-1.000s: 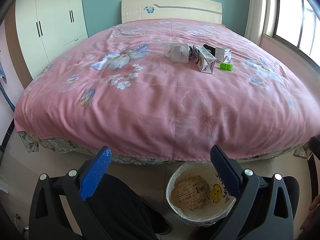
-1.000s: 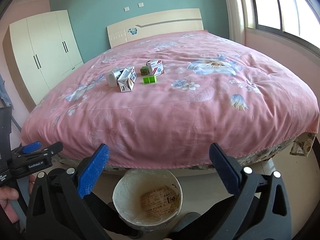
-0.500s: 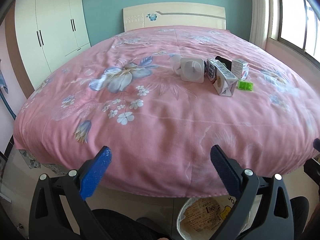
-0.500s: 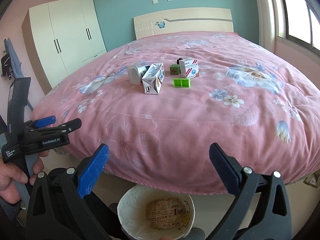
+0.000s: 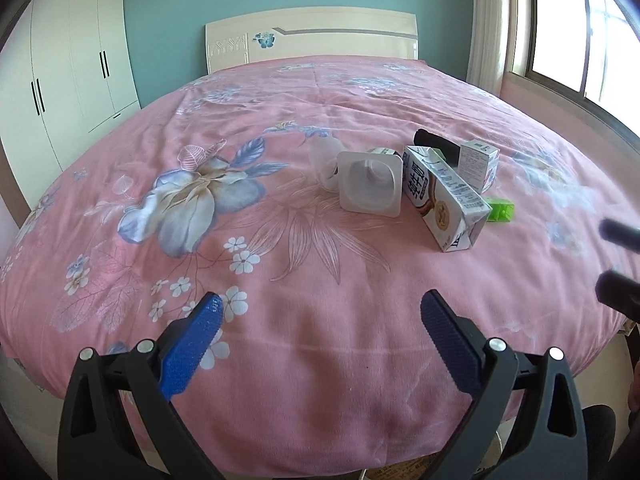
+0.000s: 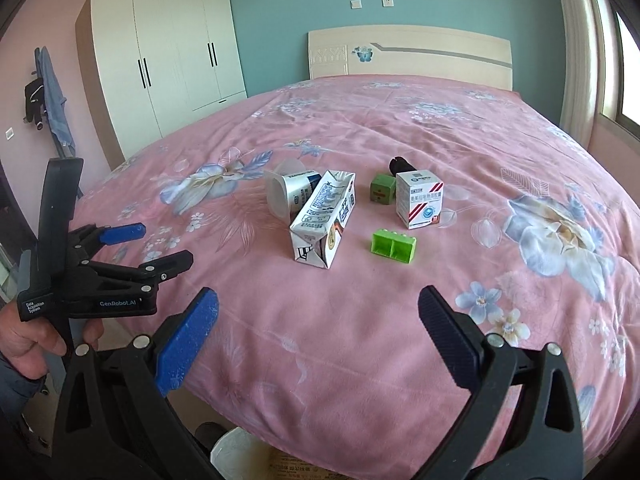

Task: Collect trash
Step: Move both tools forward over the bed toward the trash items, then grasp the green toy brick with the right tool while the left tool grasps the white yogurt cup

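Observation:
Trash lies in a cluster on the pink floral bed (image 5: pixel 280 340): a white yogurt cup (image 5: pixel 370 188) (image 6: pixel 286 196) on its side, a milk carton (image 5: pixel 444 204) (image 6: pixel 322 220), a white medicine box (image 5: pixel 478 164) (image 6: pixel 420 199), a green plastic tray (image 5: pixel 500 210) (image 6: pixel 394 247), a small green box (image 6: pixel 382 187) and a black object (image 6: pixel 400 166). My left gripper (image 5: pixel 320 320) is open and empty over the bed's near part. My right gripper (image 6: pixel 318 312) is open and empty, short of the carton. The left gripper also shows in the right wrist view (image 6: pixel 152 248).
A lined trash bin (image 6: pixel 240 456) stands on the floor below the bed's front edge. A white wardrobe (image 6: pixel 168 76) is at the back left, the headboard (image 5: pixel 312 36) at the far wall, a window (image 5: pixel 580 32) on the right.
Both grippers have risen and moved forward over the bed toward the trash. The bin has dropped almost out of both views.

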Tool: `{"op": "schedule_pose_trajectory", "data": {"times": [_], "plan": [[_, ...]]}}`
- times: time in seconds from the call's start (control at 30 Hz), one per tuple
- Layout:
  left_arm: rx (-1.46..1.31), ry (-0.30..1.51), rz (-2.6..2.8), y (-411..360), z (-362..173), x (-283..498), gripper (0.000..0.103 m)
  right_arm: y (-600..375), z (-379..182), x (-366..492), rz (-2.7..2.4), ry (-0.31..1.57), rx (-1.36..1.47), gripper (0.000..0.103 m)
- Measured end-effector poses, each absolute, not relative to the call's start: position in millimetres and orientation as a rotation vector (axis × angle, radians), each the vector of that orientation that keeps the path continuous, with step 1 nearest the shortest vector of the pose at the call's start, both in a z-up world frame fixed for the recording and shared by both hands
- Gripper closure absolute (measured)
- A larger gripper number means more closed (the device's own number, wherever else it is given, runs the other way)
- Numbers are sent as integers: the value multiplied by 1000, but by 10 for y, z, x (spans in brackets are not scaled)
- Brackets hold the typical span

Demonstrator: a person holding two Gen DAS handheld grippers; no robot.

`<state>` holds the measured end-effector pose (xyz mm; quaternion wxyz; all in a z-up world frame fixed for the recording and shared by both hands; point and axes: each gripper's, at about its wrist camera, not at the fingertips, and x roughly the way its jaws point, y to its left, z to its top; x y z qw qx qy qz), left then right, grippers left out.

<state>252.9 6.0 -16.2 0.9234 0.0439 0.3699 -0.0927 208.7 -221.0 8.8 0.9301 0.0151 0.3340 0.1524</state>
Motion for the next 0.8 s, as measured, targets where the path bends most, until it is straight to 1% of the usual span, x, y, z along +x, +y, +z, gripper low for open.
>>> {"op": "schedule_pose_trajectory", "data": {"times": [0.23,0.27,0.3,0.37,0.47,0.53,0.6,0.77,0.8], "plan": [[128,739,-214,-125,-146,2733,2,-2374,-67,2444,291,704,-47,5],[129,741,-216,-148,-153,2764,2,-2432,-103,2524,291,716,-57,9],[127,742,-221,-167,-160,2807,2,-2490,-135,2607,289,725,-67,15],[113,749,-244,-193,-168,2905,2,-2610,-192,2783,292,742,-76,22],[90,759,-282,-217,-175,3057,2,-2737,-276,3020,351,770,-89,23],[92,755,-300,-234,-171,3145,2,-2773,-333,3149,385,790,-109,26],[98,757,-311,-247,-179,3225,2,-2787,-380,3270,418,818,-124,34],[70,778,-320,-253,-215,3411,2,-2695,-495,3492,485,867,-217,35],[67,781,-319,-256,-223,3439,2,-2669,-526,3521,499,876,-229,40]]}}
